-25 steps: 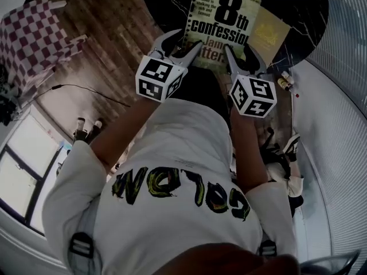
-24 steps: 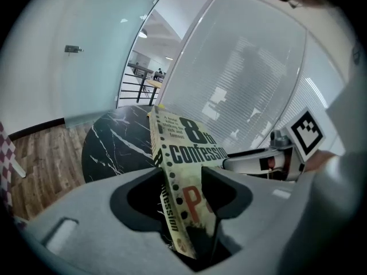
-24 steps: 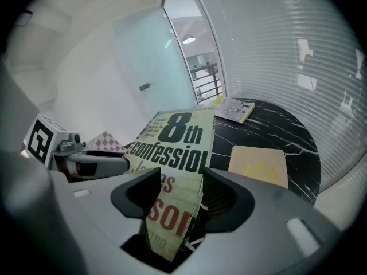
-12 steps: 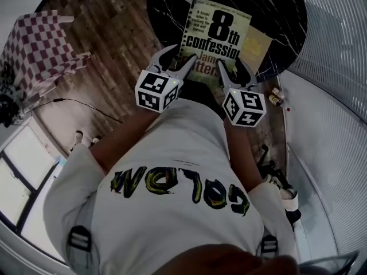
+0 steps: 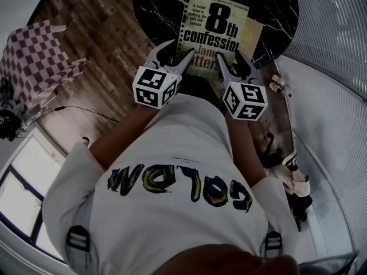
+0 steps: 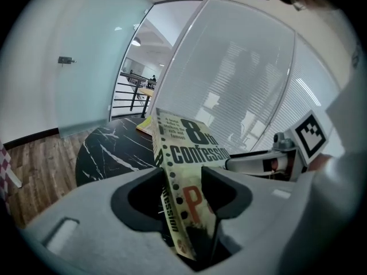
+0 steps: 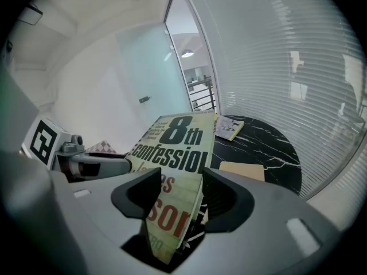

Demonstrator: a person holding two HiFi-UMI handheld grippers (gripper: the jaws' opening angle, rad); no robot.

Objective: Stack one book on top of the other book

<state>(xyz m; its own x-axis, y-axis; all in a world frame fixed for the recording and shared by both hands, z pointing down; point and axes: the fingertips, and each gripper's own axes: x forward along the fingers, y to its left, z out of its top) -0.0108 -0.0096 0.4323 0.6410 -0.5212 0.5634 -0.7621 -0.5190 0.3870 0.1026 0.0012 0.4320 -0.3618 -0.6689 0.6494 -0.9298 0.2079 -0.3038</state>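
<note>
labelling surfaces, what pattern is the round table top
Table top: black with white veins; best in left gripper view

**A:** How are the arms set?

**B:** Both reach forward from the torso. The left forearm [image 5: 123,132] is on the left and the right forearm [image 5: 245,148] on the right, bare below short white sleeves and converging a little toward the far end.

**A:** And the grippers?

**B:** Both point forward and down, side by side. The left gripper [image 5: 178,51] has its jaws clamped on the near left edge of the book [image 5: 215,22]. The right gripper [image 5: 230,59] grips the near right edge the same way.

**A:** Anything between them?

**B:** Only that book, held by both.
</note>
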